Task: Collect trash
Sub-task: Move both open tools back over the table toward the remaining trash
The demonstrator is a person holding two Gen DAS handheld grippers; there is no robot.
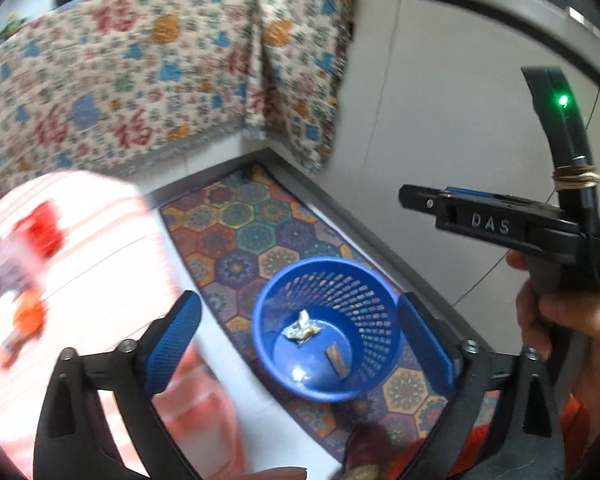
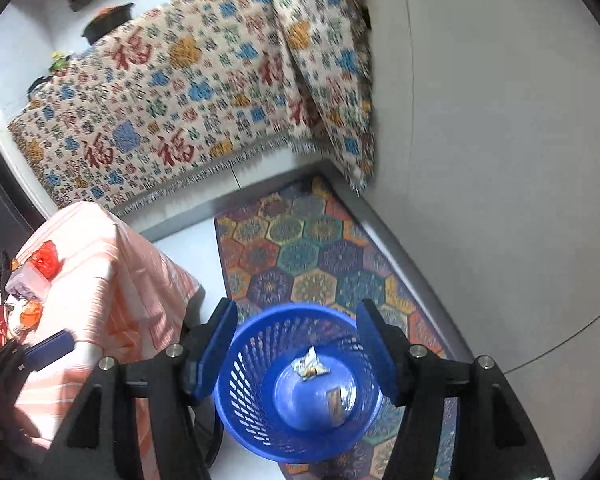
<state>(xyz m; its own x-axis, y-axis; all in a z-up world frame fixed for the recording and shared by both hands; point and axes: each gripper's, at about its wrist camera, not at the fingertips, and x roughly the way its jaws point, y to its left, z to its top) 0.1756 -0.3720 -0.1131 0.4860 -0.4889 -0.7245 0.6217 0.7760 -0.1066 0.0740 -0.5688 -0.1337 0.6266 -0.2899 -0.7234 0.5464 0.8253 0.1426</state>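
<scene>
A blue mesh waste basket stands on a patterned rug. Inside lie a crumpled silver wrapper and a brownish scrap. My left gripper is open and empty above the basket. My right gripper is open and empty, also above the basket; its body shows in the left wrist view. More trash lies on the striped table: a red wrapper, a purple-white packet and an orange wrapper.
The pink striped tablecloth hangs at the left. A hexagon-patterned rug lies under the basket. A patterned cloth covers furniture behind. A grey tiled floor spreads to the right.
</scene>
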